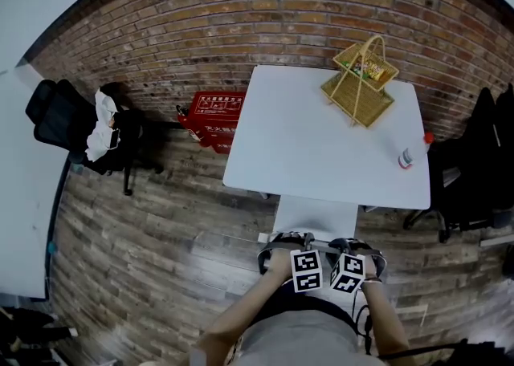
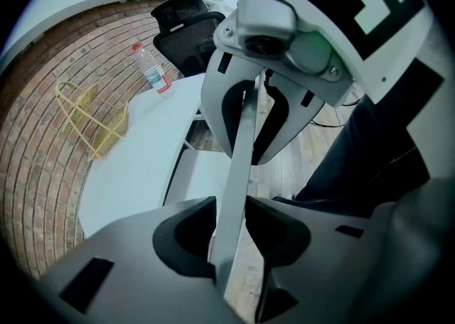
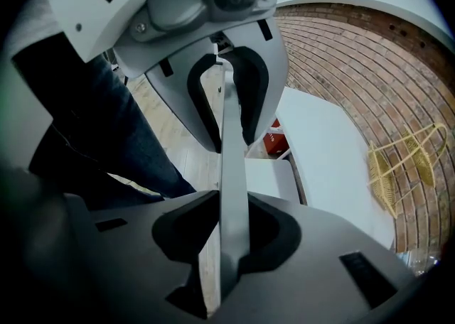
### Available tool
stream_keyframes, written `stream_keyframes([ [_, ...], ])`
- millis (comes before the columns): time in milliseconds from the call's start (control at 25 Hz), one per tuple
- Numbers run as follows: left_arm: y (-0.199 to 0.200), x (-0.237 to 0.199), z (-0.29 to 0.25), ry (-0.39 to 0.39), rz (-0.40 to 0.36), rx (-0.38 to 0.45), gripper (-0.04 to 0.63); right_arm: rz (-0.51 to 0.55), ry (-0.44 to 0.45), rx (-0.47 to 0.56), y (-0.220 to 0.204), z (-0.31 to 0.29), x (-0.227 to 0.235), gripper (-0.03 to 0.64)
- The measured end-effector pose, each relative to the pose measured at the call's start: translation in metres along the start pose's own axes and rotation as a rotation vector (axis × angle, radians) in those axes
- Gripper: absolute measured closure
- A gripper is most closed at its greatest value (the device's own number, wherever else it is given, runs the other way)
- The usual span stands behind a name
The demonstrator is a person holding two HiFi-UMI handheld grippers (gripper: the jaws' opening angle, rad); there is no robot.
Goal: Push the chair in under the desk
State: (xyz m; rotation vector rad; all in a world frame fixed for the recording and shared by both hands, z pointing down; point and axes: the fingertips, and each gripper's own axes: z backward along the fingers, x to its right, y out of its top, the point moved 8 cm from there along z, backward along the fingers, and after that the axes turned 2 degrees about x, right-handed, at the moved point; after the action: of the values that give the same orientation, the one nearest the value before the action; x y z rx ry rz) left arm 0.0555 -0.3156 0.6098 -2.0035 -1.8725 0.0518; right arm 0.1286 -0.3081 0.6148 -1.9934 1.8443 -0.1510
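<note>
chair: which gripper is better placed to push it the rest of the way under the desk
The right gripper, probably: its jaws are clamped on the top rail of the chair, while the left gripper has its jaws slightly apart around the same rail. Both sit side by side facing the desk.

Black-and-white marker cubes [image 1: 306, 270], grey shirt [image 1: 299, 342], dark jeans [image 3: 92, 120]

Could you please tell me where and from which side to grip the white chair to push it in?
Grip the chair by the top edge of its backrest, from behind, opposite the desk. That edge is a thin upright panel that fits between jaws, and the chair already faces the desk.
</note>
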Motion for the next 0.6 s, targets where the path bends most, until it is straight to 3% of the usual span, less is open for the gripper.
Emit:
stream_keyframes([
  [600,0.000,-0.070,-0.013,0.013,-0.018,0.027,0.458,-0.004,0.004,-0.010,0.007,-0.013,0.072,0.525],
])
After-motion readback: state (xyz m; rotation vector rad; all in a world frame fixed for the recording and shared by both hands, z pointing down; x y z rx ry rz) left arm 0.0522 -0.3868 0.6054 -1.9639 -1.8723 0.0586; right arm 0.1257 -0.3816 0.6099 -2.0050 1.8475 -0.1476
